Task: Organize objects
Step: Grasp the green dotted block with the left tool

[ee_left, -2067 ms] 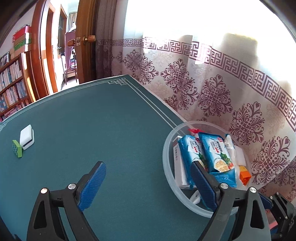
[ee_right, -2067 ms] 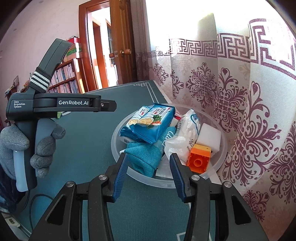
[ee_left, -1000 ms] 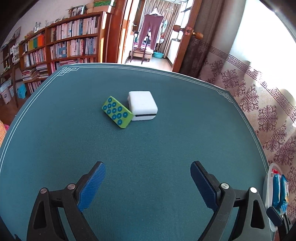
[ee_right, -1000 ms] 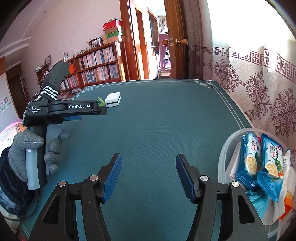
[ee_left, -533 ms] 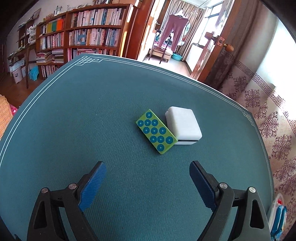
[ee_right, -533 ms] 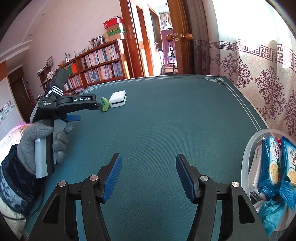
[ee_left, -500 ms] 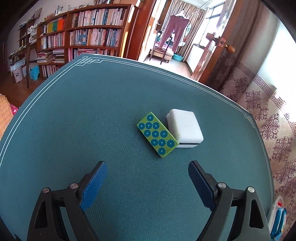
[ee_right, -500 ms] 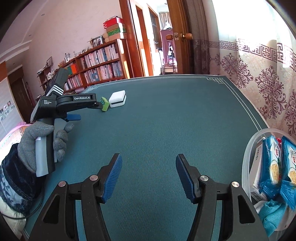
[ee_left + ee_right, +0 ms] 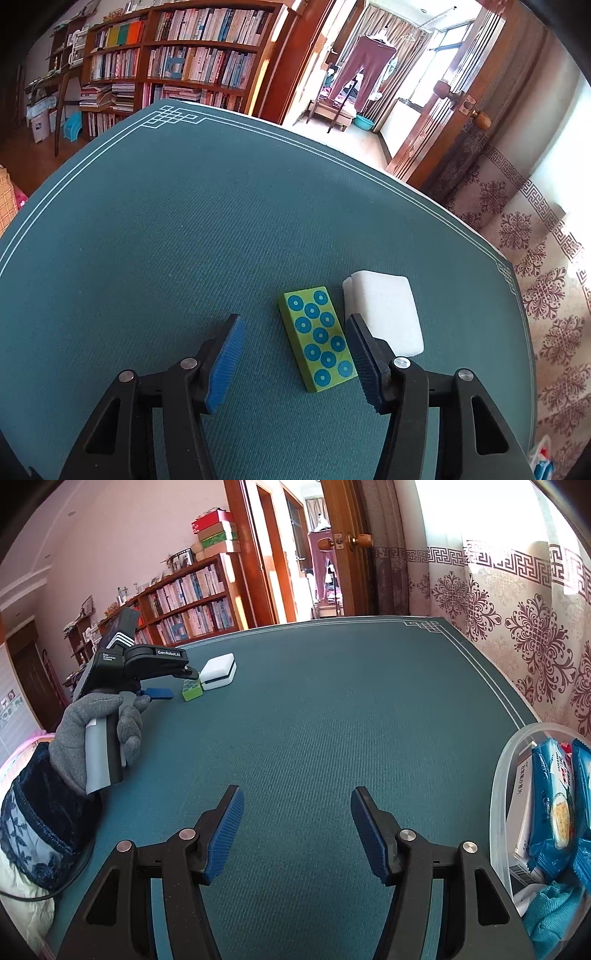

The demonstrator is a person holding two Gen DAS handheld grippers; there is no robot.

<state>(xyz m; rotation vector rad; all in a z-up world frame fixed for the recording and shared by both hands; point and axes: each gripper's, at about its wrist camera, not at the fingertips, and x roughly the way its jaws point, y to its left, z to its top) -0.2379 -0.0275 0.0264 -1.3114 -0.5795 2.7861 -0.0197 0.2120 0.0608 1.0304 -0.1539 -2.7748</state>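
Straddling green block on table, left gripper has closed in, fingers open; white block touching beside. Right gripper idle, open, near bowl. Grasp likely next.

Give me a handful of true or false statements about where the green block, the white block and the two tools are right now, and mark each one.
1. The green dotted block lies between the left tool's open fingers. True.
2. The white block sits apart from the green one, across the table. False: they lie side by side.
3. The right tool grips a snack packet. False: it is open and holds nothing.
4. The clear tub holds blue snack packets. True.
5. The green block is stacked on the white block. False: both lie on the table.
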